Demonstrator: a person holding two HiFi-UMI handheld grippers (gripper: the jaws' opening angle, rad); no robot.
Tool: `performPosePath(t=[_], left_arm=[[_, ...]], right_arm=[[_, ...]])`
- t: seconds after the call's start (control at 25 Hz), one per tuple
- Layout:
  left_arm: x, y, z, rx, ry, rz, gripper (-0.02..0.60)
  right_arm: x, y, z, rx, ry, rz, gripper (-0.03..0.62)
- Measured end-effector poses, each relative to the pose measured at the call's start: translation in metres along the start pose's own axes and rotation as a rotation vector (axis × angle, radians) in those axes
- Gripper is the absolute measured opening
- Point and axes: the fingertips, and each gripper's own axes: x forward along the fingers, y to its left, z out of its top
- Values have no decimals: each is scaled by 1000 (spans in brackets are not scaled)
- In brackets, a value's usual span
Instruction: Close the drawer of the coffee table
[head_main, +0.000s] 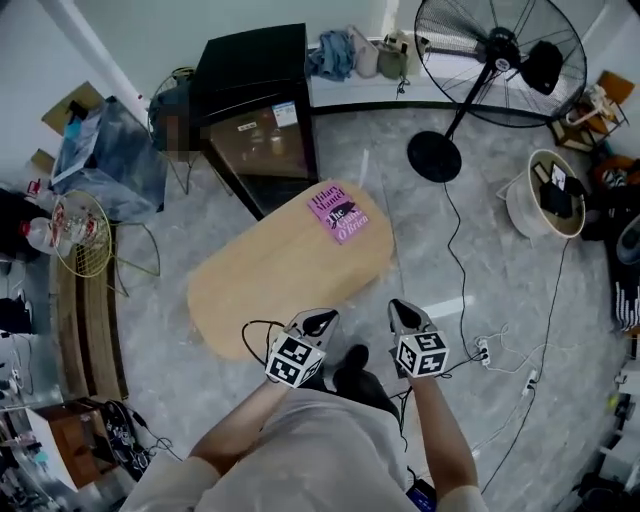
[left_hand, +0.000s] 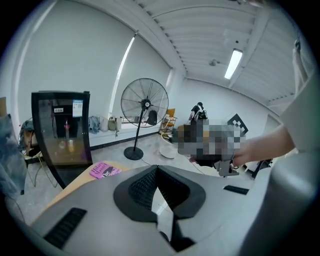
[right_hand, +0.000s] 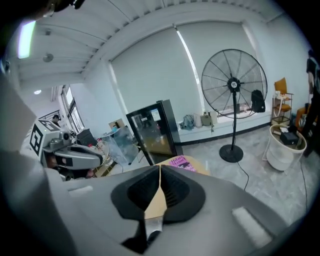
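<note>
You are holding the left gripper (head_main: 320, 320) with its jaws closed tip to tip and nothing between them, as the left gripper view (left_hand: 156, 167) is showing. You are keeping the right gripper (head_main: 403, 310) pressed shut as well, and it too is gripping nothing (right_hand: 159, 167). In the head view the two are sitting side by side at the near end of the coffee table (head_main: 280, 275). The left one is overlapping that near edge, and the right one is lying just off the table's near right corner, over the floor.

The coffee table is stretching away from you as a pale wooden oval, angled toward the upper right. From above only its top is showing, so the drawer is not showing in any view and I cannot tell how it is standing.

Beyond the table's far end a black cabinet (head_main: 255, 120) with a glass door is standing close by. A tall standing fan (head_main: 500, 60) is standing well off past the table's far right. A round white tub (head_main: 545, 195) is sitting on the floor well to the table's right. A pink book (head_main: 338, 213) is lying flat on the table's far right end. A white power strip (head_main: 484, 350) is lying on the floor to the right of the table's near end, with a dark cable (head_main: 455, 250) running between it and the fan.
</note>
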Motion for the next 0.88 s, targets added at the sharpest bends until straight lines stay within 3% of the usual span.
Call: performPosePath(t=[0.16,0.36,0.6,0.88], left_arm=[[-23,-9,35,21,-60,11,5],[-46,-13,70,30,-118,15,5],[-66,-13,125,107,-214,30,5],[-89,-10,154,109,-268,43,5]], right_arm=[[-25,15,43,-65,-54,22,17],[-54,30,82,-153,-114,-14,17],[-84,30,128,-181,-215,-67,17],[-122,36,152,-212,-277,-79,11]])
